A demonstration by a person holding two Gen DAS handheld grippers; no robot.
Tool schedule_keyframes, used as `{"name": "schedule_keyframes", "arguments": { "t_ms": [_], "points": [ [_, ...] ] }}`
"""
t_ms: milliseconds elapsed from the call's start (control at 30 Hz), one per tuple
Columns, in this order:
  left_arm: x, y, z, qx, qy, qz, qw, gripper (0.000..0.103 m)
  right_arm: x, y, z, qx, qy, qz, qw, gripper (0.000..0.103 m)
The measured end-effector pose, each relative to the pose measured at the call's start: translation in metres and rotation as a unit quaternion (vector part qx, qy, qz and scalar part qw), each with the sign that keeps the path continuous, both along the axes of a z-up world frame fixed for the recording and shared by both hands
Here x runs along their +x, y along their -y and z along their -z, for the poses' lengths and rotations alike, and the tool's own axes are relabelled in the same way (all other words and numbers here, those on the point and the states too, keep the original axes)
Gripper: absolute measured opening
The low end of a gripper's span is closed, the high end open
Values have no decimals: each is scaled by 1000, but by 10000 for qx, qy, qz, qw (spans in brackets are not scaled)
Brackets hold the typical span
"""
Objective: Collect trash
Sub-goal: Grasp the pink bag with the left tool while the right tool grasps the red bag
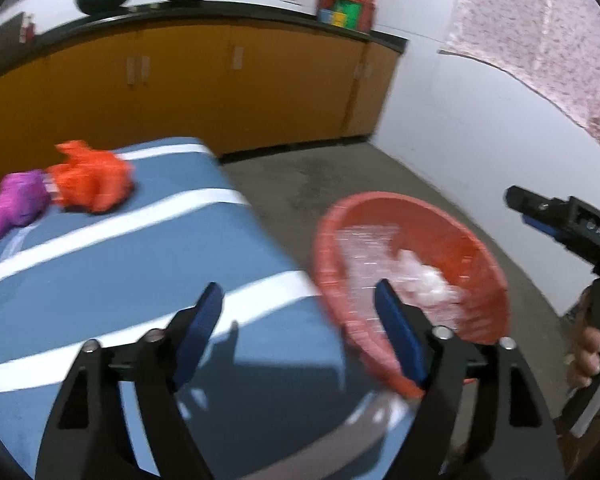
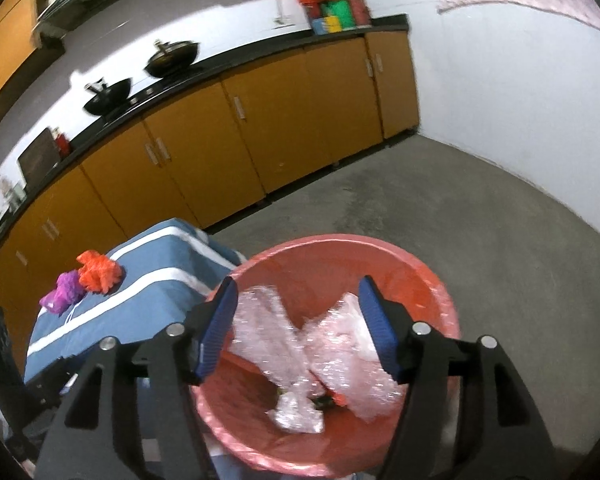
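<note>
Both grippers gape empty: right gripper (image 2: 298, 326) above the red-lined round bin (image 2: 440, 292) holding clear bubble wrap (image 2: 332, 344). Left gripper (image 1: 300, 332) hangs beside the bin, over the blue white-striped table (image 1: 120, 264).

Wrap (image 2: 300, 344) in bin (image 2: 440, 280), seemingly beside table (image 2: 140, 300).

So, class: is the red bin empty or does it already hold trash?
Holds trash: crumpled clear plastic wrap lies inside the red bin, partly filling it.
</note>
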State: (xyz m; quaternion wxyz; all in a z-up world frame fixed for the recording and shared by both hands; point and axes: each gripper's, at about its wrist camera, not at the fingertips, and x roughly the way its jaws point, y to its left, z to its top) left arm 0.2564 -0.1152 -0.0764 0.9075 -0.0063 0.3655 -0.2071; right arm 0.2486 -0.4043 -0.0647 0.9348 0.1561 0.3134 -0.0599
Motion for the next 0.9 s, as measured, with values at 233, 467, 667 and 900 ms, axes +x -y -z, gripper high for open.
{"name": "schedule_keyframes", "arguments": {
  "t_ms": [233, 467, 667, 900],
  "points": [
    [10, -108, -2, 389, 274, -1089, 9929, 90, 36, -77, -4, -100, 1, -770, 9970, 73],
    [26, -225, 4, 545, 404, -2197, 9732, 94, 82, -179, 6, -434, -14, -1617, 9859, 82],
    [37, -294, 9, 500, 516, -2915, 9539, 96, 127, -256, 24, -856, 18, -2097, 9740, 88],
    [48, -337, 13, 455, 582, -3381, 9382, 97, 181, -306, 36, -1242, 141, -2439, 9617, 95]
  ]
}}
